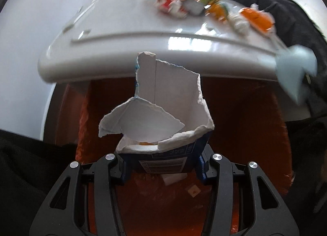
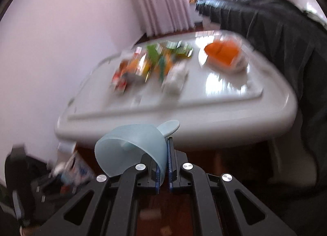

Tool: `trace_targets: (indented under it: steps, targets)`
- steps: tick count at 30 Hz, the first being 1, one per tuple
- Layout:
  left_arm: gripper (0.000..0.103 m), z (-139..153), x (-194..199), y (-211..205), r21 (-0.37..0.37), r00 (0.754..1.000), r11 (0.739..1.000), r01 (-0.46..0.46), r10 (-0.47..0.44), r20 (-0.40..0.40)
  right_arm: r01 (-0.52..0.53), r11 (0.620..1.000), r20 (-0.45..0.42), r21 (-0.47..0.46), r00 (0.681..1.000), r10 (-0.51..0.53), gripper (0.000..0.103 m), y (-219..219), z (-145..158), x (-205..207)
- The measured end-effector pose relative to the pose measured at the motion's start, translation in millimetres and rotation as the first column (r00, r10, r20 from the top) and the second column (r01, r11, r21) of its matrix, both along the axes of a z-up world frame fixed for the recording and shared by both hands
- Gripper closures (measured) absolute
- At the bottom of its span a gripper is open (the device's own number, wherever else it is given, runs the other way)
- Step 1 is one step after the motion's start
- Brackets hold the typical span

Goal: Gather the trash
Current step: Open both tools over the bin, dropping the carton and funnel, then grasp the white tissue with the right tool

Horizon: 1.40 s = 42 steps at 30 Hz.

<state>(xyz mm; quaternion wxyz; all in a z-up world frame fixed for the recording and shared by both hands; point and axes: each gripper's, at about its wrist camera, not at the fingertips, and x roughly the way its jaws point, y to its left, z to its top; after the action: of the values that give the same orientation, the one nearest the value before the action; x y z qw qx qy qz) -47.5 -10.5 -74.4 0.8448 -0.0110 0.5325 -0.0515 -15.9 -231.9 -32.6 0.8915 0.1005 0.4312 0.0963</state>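
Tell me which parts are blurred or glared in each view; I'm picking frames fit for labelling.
Left wrist: the torn carton in the left gripper is sharp; the wrappers on the white table are smeared, with window glare. Right wrist: the blue scoop is sharp; the table litter is heavily motion-blurred.

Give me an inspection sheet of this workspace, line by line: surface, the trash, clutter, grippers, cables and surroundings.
Surface: white table, glossy, raised rim.
Job's things: torn carton in the left gripper, below the table edge; wrappers piled on the table, blurred; an orange packet beside them.
Clutter: pale blue cup, held by its wall in the right gripper.
Grippers: both closed on their items, both off the table.
Cables: nothing seen.
Surroundings: orange bag under the carton, scraps at its bottom; black cloth behind the table; curtain and plain wall.
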Motion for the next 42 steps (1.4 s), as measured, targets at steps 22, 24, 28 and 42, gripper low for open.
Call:
trace_targets:
  steps: [22, 24, 28, 42]
  targets:
    - [0.024, -59.0, 11.9, 6.2, 0.131, 0.973, 0.989, -0.074, 0.100, -0.207, -0.162, 0.964, -0.319, -0.210, 0.944, 0.089, 0.052, 69.7, -90.0, -5.7]
    - [0.023, -59.7, 12.4, 9.3, 0.120, 0.971, 0.989, -0.086, 0.111, -0.213, -0.133, 0.971, -0.302, -0.197, 0.951, 0.069, 0.051, 64.1, -85.8, -6.5]
    - [0.023, -61.6, 14.0, 11.8, 0.119, 0.967, 0.988, -0.098, 0.123, -0.225, -0.082, 0.982, -0.296, -0.168, 0.955, 0.029, 0.051, 52.1, -82.8, -7.4]
    - [0.023, -45.5, 1.9, 15.7, 0.077, 0.979, 0.991, -0.112, 0.124, -0.162, 0.043, 0.993, -0.081, -0.110, 0.995, -0.052, 0.051, 18.9, -16.6, 11.3]
